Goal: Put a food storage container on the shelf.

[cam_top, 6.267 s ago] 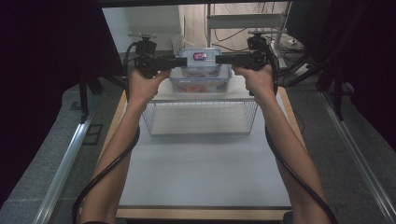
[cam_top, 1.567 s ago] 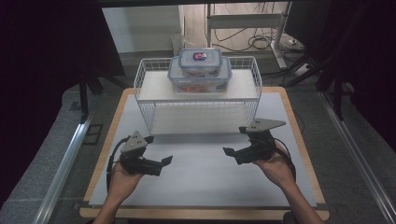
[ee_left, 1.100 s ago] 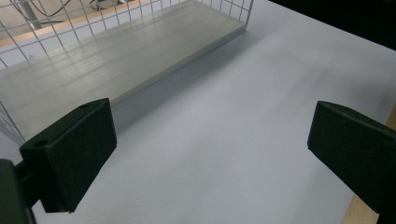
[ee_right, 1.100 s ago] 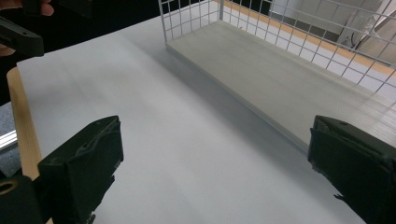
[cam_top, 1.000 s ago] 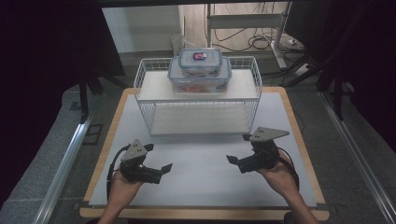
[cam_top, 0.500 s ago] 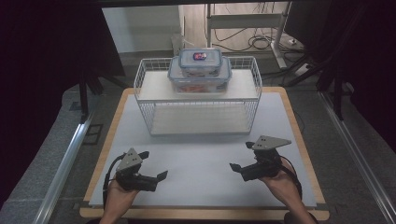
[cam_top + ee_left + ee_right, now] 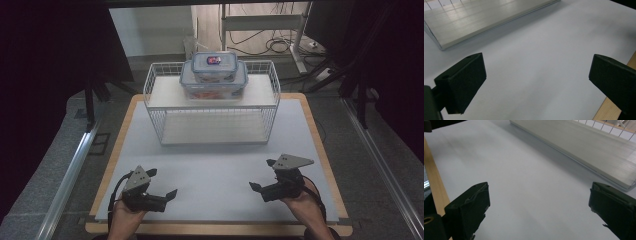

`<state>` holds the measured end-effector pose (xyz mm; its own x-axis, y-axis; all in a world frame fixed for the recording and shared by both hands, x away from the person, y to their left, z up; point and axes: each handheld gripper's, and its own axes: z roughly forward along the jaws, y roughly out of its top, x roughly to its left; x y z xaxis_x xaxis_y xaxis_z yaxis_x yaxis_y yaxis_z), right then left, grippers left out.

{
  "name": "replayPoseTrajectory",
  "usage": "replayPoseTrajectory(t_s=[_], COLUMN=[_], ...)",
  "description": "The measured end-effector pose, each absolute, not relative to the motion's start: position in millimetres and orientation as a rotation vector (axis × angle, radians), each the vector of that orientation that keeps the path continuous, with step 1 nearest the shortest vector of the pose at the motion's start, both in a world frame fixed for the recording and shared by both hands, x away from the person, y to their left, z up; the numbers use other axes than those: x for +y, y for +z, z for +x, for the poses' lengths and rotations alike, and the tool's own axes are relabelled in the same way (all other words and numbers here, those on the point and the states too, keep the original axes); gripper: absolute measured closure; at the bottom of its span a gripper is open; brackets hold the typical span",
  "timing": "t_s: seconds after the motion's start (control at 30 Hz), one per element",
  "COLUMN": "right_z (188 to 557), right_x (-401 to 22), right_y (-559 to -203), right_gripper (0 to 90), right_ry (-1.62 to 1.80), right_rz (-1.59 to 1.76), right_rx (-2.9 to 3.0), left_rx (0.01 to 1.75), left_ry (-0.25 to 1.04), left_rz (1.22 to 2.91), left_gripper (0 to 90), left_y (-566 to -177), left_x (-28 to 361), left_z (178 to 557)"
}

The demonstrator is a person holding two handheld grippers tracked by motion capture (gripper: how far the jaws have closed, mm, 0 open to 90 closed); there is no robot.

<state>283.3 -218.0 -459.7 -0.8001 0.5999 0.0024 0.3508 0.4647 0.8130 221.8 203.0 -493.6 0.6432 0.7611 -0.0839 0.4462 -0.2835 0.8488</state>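
Two clear, rounded plastic boxes [image 7: 214, 75] are stacked on top of a white wire rack [image 7: 212, 102] at 12 o'clock on the table (the smaller box's lid bears a red-and-blue label, too small to read). The rack's lower shelf is a pale, brushed-looking board, seen close in both gripper views. The left gripper [image 7: 162, 183] at 7 o'clock and the right gripper [image 7: 262, 175] at 5 o'clock both have jaws spread wide, empty, over the smooth white mat [image 7: 215, 170] edged in wood.
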Motion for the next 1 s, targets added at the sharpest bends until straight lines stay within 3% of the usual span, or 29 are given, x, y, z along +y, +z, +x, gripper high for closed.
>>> replayPoseTrajectory(t_s=[1.0], right_z=[279], right_x=[-229], right_y=[-502], right_gripper=[3.2], right_ry=[1.096], right_rz=[0.837], right_rx=[2.482], left_rx=[0.985], left_ry=[0.418], left_rz=[2.021], left_gripper=[0.6], left_y=[-525], left_x=[196], left_z=[222])
